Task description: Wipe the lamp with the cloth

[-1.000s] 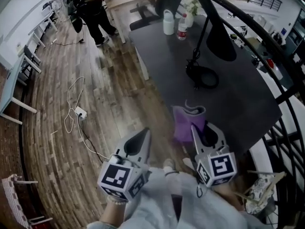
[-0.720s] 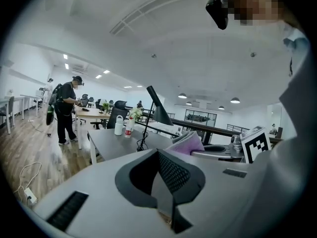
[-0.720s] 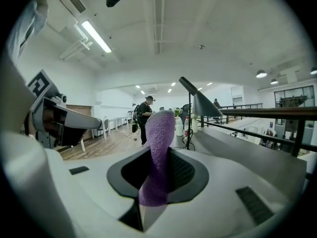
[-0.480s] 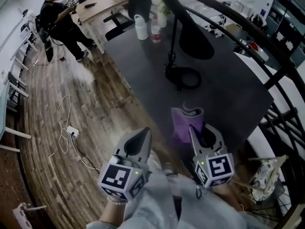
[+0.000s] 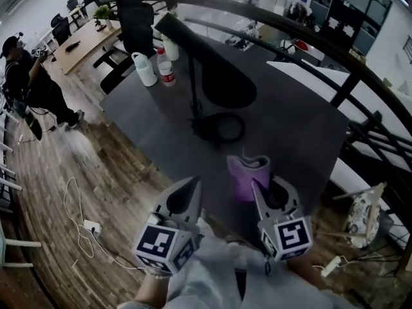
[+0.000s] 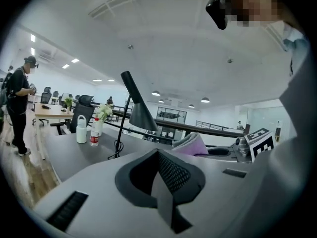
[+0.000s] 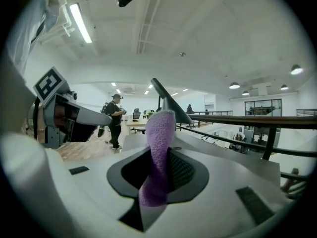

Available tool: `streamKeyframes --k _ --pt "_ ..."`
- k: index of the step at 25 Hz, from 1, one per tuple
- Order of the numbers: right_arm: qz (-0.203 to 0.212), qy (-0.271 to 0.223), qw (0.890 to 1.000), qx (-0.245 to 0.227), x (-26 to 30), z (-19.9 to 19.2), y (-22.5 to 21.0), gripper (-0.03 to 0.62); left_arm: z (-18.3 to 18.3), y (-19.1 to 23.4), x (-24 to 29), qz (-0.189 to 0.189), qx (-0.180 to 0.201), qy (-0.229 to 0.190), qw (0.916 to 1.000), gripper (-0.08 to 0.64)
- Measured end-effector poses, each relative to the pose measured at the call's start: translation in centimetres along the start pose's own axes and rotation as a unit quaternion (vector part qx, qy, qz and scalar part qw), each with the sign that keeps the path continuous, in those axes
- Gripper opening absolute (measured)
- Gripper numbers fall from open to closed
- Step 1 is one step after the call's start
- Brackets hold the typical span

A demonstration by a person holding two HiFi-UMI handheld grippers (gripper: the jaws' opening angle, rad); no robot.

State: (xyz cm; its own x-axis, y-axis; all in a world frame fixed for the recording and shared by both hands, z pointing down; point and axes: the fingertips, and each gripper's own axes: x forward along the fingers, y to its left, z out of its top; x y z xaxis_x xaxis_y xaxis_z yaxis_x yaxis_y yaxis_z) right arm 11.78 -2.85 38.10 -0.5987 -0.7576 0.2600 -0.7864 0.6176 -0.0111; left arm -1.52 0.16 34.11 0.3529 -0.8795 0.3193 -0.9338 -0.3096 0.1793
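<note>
The purple cloth point(image 5: 247, 172) is pinched upright in the right gripper point(image 5: 262, 187), jaws closed on it, with a fold sticking up past the tips. The left gripper point(image 5: 188, 189) is seen closed with nothing in it, held off the table edge, on the near-left side of the lamp point(image 5: 222, 82).

The lamp is ahead of both grippers and slightly left of the cloth. Its round base point(image 5: 219, 129) sits on the dark table point(image 5: 296, 121), near the cloth but not touching it. The stem is upright; the long cone shade slants from high on the far left down towards the near right, above the base.

The right gripper is judged nearer to the shade. Open table is left to the right of the lamp. A jug point(image 5: 145, 69) and bottle point(image 5: 167, 71) stand beyond it, and a railing point(image 5: 335, 63) is further right.
</note>
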Motion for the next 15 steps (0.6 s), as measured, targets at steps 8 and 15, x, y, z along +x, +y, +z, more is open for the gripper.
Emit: streamKeyframes --k 8,15 --pt "-0.074 -0.006 0.997 0.029 4.4 3.7 -1.9 0.091 2.6 4.7 4.7 -0.063 0.016 0.019 0.9977 0.009" --pt "-0.087 -0.044 0.995 -0.001 9.1 9.7 -0.8 0.091 3.9 9.2 7.0 -0.093 0.015 0.014 0.9954 0.009"
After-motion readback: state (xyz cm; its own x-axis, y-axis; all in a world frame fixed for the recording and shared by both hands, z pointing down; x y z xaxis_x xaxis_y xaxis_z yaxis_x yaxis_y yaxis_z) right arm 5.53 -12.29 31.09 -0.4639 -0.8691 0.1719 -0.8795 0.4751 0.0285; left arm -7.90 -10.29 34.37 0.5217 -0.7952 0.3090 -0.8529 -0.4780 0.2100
